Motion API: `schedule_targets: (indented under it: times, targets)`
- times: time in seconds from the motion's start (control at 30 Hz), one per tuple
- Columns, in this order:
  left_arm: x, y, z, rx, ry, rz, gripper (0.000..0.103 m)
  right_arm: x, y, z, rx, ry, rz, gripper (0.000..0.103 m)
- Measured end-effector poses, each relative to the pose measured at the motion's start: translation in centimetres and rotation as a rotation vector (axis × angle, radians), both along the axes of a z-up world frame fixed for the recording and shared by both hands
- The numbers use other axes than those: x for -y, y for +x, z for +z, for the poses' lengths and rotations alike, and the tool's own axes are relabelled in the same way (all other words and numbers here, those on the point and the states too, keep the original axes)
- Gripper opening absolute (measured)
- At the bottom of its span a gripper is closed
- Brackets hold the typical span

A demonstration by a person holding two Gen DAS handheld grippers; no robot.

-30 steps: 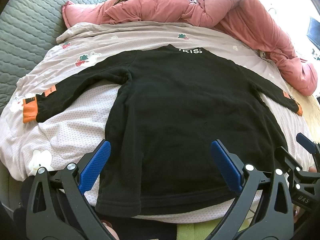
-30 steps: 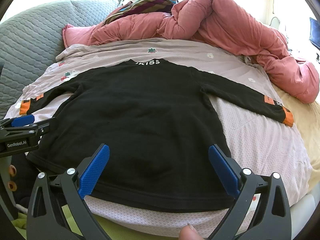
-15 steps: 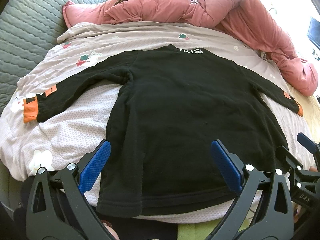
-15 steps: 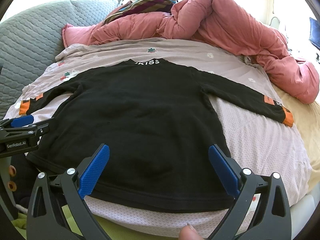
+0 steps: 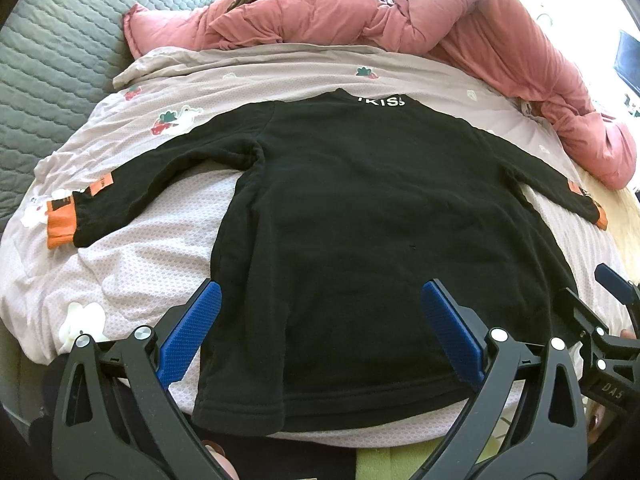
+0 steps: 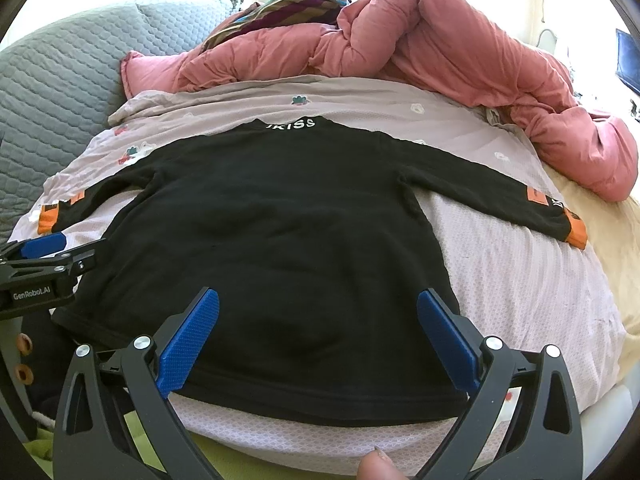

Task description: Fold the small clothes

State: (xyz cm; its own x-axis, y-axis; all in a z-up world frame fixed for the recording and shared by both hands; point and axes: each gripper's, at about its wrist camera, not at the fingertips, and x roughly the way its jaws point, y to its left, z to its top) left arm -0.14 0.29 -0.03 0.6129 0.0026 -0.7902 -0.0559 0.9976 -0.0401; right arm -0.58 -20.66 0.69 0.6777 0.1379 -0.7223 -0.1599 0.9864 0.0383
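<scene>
A small black long-sleeved top [image 5: 360, 216] with orange cuffs and white collar lettering lies flat on a pale pink bedsheet [image 5: 132, 264], sleeves spread to both sides. It also shows in the right wrist view [image 6: 280, 232]. My left gripper [image 5: 320, 332] is open, hovering over the hem's left part. My right gripper [image 6: 316, 336] is open over the hem's right part. Neither holds anything. The right gripper shows at the far right of the left wrist view [image 5: 612, 320].
A bunched pink duvet [image 6: 460, 60] lies along the back and right of the bed. A grey quilted cover [image 5: 44, 52] is at the left. A striped cloth [image 6: 288, 4] sits behind the duvet. The bed's near edge is just below the hem.
</scene>
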Motion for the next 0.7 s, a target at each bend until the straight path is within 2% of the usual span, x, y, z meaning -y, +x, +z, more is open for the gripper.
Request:
schedule_targets:
  times: [0.7]
  targets:
    - [2.0,2.7,0.5,-0.011,0.021,-0.048,0.094,2.9,2.0,-0.1,0.008,0.018,-0.063,0.099]
